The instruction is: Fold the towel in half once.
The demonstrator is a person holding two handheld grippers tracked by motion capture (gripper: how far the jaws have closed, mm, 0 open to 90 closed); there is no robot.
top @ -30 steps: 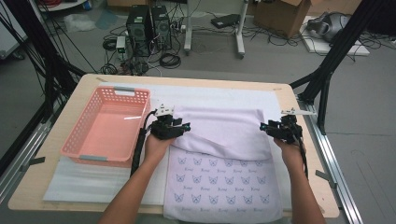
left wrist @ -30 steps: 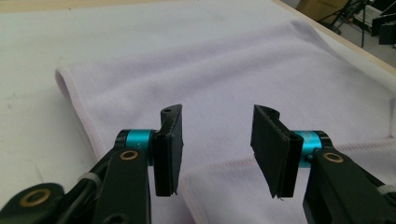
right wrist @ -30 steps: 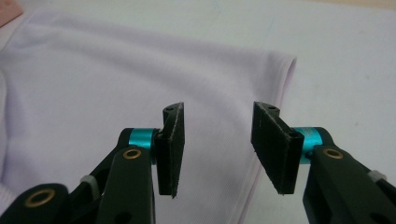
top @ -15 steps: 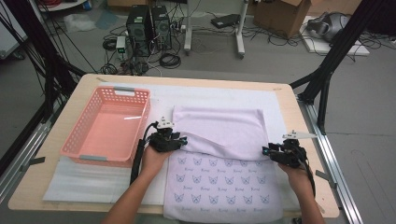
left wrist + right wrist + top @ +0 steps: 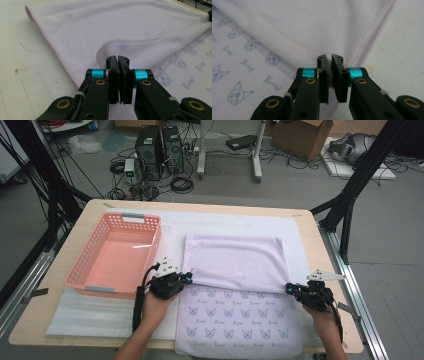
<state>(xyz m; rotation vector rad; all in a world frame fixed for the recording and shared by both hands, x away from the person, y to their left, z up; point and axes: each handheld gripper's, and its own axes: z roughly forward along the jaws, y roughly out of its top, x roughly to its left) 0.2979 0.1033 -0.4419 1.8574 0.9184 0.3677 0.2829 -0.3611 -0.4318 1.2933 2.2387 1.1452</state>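
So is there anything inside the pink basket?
No, the pink basket sits bare beside the cloth, with only its own floor showing.

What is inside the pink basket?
The pink basket looks empty in the high view: only its bare pink bottom shows. The white mat runs under it, but the basket covers that part, so nothing there shows.

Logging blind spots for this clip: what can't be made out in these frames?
- Towel, high view: near hem cut off by the bottom edge.
- Left gripper, its own view: fabric between the pads hidden by the closed jaws.
- Right gripper, its own view: pinched cloth barely visible.
- Basket, high view: near corner hidden behind the left gripper.
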